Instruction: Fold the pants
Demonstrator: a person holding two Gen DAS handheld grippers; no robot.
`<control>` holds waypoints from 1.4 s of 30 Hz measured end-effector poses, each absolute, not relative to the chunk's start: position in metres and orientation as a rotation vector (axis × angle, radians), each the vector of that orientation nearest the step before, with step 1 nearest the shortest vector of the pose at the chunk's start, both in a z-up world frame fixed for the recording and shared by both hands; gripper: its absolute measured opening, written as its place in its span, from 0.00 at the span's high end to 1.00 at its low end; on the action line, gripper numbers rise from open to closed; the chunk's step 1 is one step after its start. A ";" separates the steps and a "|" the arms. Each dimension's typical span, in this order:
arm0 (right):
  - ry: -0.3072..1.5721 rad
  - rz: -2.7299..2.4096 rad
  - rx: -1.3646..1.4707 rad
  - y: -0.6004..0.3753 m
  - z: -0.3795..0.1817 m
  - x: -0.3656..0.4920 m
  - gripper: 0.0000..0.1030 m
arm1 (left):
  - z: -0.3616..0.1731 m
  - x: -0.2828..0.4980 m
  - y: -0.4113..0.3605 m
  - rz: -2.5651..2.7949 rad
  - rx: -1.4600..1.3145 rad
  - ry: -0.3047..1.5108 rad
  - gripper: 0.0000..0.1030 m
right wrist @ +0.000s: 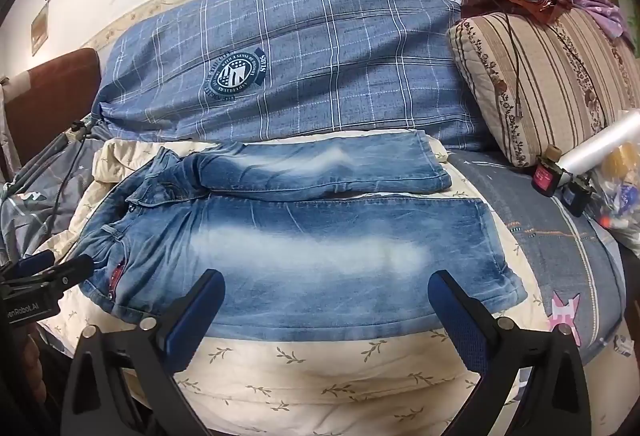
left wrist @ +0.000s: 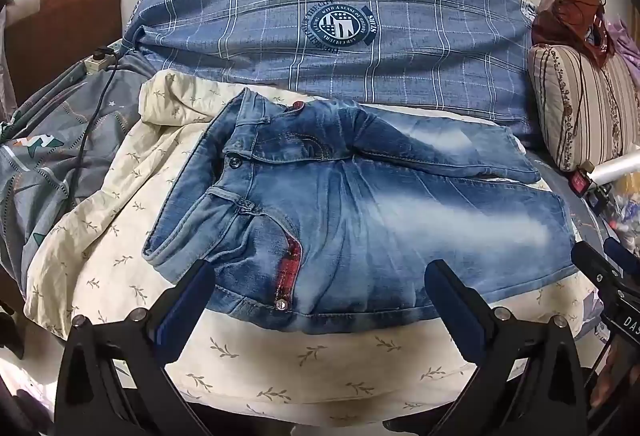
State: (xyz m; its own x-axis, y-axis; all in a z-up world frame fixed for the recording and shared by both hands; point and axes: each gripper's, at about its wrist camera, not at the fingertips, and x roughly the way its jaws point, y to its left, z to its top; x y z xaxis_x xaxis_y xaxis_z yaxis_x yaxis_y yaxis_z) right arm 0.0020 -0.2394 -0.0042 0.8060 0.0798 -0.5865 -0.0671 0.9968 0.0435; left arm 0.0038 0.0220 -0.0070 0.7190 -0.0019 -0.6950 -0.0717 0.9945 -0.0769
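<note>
Faded blue jeans [left wrist: 360, 211] lie flat on a cream leaf-print sheet [left wrist: 280, 360], waistband to the left, both legs running right, the far leg a little apart from the near one. My left gripper [left wrist: 320, 276] hovers open over the hip and red-trimmed pocket, nothing between its fingers. In the right wrist view the jeans [right wrist: 304, 248] stretch across the middle, and my right gripper [right wrist: 326, 288] stands open above the near leg's front edge. The left gripper [right wrist: 52, 272] shows at the left edge beside the waistband; the right gripper [left wrist: 600, 264] peeks in at the right by the near leg's hem.
A blue plaid pillow [left wrist: 340, 27] lies behind the jeans. A striped floral cushion [right wrist: 552, 83] with a brown bag and cord on top sits at the right. A plastic roll and small items [right wrist: 592, 159] lie beside it. A grey patterned quilt and power strip [left wrist: 96, 59] are left.
</note>
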 end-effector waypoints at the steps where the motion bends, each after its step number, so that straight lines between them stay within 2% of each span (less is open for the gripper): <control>1: 0.629 0.079 0.019 -0.239 -0.004 0.002 0.00 | -0.007 0.004 0.022 0.039 -0.102 0.768 0.00; 42: 0.654 0.089 0.026 -0.237 -0.008 0.003 0.00 | -0.013 0.005 0.028 0.045 -0.126 0.790 0.00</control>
State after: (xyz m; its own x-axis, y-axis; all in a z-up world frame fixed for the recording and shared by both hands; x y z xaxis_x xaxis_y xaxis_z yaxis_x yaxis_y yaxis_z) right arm 0.0027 -0.2370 -0.0076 0.7900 0.0909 -0.6063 -0.0748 0.9958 0.0519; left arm 0.0050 0.0278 -0.0131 0.7030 -0.0070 -0.7111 -0.0871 0.9916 -0.0958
